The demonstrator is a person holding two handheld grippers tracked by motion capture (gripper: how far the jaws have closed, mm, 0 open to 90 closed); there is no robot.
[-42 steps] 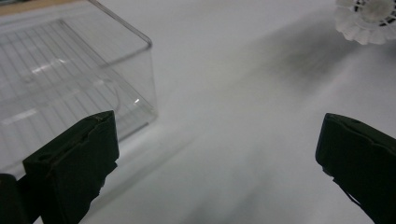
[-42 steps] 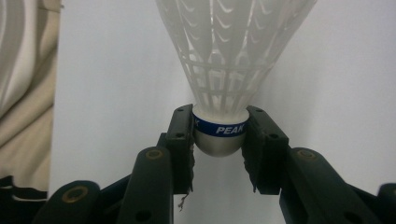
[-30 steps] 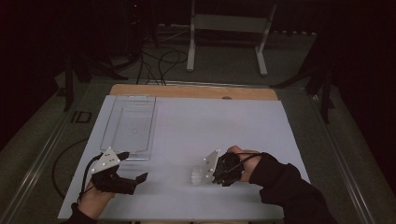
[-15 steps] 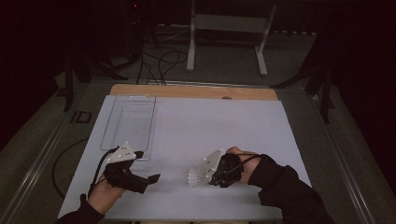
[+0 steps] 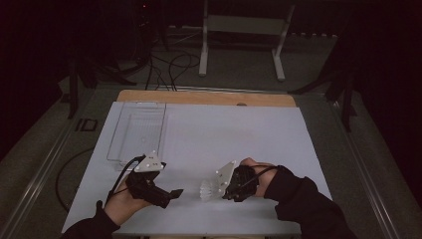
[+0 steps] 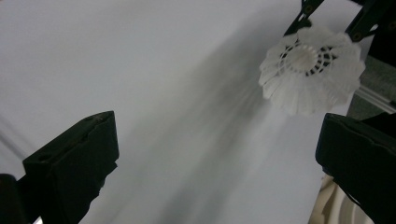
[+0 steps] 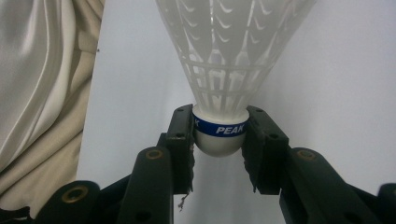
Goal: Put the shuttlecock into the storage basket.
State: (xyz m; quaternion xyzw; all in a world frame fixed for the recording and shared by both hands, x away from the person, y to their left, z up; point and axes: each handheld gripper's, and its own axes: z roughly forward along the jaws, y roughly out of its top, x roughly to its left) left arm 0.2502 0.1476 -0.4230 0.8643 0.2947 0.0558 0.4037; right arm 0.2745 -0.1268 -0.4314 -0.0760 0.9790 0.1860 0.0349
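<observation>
We see the right gripper (image 5: 215, 188) clamped on the cork of a white shuttlecock (image 7: 223, 70), skirt pointing away from it toward the left gripper (image 5: 175, 192). That one hovers just beside the shuttlecock, jaws apart with nothing between them. Bare white sheet (image 5: 239, 134) stretches ahead of both; its near edge lies close behind them. A clear tray (image 5: 137, 130) sits beyond the left gripper. The room around is dark.
</observation>
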